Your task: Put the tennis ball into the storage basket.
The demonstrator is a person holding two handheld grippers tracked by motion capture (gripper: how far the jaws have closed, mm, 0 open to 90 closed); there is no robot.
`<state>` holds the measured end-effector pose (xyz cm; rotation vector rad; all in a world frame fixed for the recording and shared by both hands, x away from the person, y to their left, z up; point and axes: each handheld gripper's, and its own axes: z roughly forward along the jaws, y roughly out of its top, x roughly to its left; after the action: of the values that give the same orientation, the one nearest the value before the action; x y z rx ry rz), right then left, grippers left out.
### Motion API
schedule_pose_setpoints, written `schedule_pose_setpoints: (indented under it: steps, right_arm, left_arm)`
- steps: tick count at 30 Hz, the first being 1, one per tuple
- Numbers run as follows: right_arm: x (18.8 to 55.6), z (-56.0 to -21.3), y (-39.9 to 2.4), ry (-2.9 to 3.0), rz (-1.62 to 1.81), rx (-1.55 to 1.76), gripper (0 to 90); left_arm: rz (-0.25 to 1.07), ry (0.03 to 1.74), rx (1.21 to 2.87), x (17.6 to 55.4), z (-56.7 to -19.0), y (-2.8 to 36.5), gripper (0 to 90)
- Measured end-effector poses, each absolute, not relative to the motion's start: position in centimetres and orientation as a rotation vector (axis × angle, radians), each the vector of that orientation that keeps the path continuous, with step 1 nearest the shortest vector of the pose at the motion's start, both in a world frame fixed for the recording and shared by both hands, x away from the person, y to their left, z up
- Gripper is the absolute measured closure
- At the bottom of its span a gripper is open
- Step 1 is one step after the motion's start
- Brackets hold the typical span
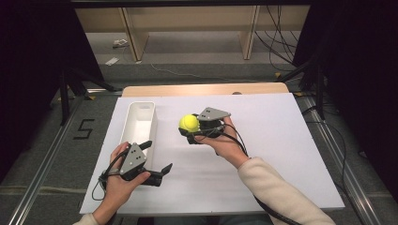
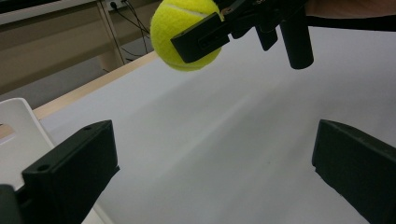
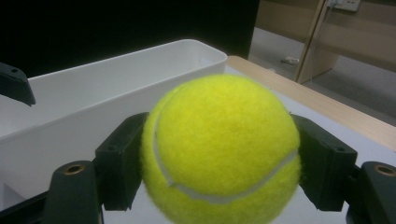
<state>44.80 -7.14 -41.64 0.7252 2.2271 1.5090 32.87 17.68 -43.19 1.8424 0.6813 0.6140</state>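
A yellow tennis ball [image 1: 189,123] is held above the white table, with my right gripper [image 1: 191,127] shut on it. In the right gripper view the tennis ball [image 3: 219,149] sits squeezed between the two black jaws, just short of the white bin [image 3: 93,112]. The left gripper view shows the tennis ball [image 2: 184,32] lifted off the surface in the other gripper. My left gripper [image 1: 157,157] rests near the front left of the table, open with nothing between its jaws, close to the near end of the long white bin [image 1: 137,123].
The white board [image 1: 263,154] covers the wooden table [image 1: 206,89]. Beyond the table are wooden shelf legs [image 1: 133,37] and cables on the floor. Black frame rails run along both sides.
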Motion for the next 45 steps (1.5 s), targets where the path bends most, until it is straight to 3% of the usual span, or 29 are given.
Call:
schedule_pose_setpoints:
  steps: [45]
  right_arm:
    - [45.1,-41.2,-5.4,2.228,1.543,0.718,27.2]
  left_arm:
    - [0.615,0.684,1.843,32.9,-43.2,17.7,0.0]
